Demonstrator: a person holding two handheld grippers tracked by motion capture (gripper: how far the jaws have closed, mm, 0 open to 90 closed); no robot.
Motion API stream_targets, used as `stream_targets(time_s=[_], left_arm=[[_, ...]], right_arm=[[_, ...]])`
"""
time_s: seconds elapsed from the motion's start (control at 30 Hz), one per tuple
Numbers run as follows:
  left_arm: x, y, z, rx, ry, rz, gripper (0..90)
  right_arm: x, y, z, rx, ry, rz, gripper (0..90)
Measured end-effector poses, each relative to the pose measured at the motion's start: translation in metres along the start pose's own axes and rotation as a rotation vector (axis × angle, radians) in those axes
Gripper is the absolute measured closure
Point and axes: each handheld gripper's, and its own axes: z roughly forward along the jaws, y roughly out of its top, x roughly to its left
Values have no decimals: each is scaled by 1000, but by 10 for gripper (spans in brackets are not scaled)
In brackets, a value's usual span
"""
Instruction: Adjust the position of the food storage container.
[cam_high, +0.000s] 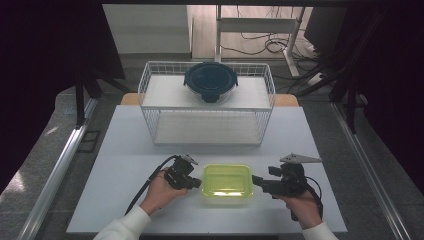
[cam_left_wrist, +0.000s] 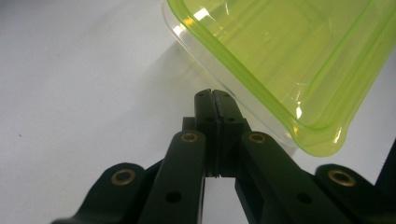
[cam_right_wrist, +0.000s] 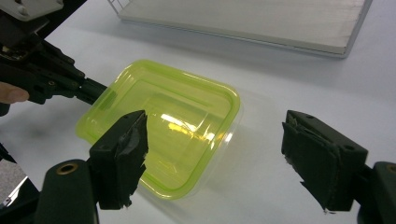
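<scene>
A clear rectangular box with a yellow-green lid (cam_high: 226, 183) lies near the table's front edge. My left gripper (cam_high: 195, 183) is shut with nothing in it, and its tips rest against the box's left side. In the left gripper view the closed tips (cam_left_wrist: 212, 95) sit just beside a corner of the box (cam_left_wrist: 289, 60), under the lid's rim. My right gripper (cam_high: 257, 180) is open at the box's right side. In the right gripper view its jaws (cam_right_wrist: 217, 123) stand wide, with the box (cam_right_wrist: 163, 126) ahead of the left jaw and the left gripper (cam_right_wrist: 91, 89) touching the far edge.
A white wire rack (cam_high: 207, 104) stands at the back of the white table (cam_high: 125, 150), with a round dark-blue lidded container (cam_high: 210, 81) on its top shelf. The rack's lower board (cam_right_wrist: 261, 18) is in the right gripper view. Cables trail from both grippers toward the front.
</scene>
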Motion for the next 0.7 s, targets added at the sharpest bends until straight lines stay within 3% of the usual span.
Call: stream_targets(time_s=[0.23,0.37,0.43,0.53,0.6,0.7], left_arm=[[12,-8,-13,-67,41,-56,895],[13,-15,-33,-153,34,-90,883],[12,-18,-40,-200,58,-105,803],[10,-23,-48,-272,106,-136,537],[9,-26,-51,-275,102,-148,379],[7,-28,-52,-277,83,-158,306]], right_arm=[[-1,0,-3,-5,-3,2,225],[-2,0,-4,-11,-2,1,225],[-3,0,-5,-9,0,1,225],[-3,-2,-5,-6,1,1,225],[-4,-3,-7,-6,2,4,225],[-7,-3,-8,-9,1,2,225]])
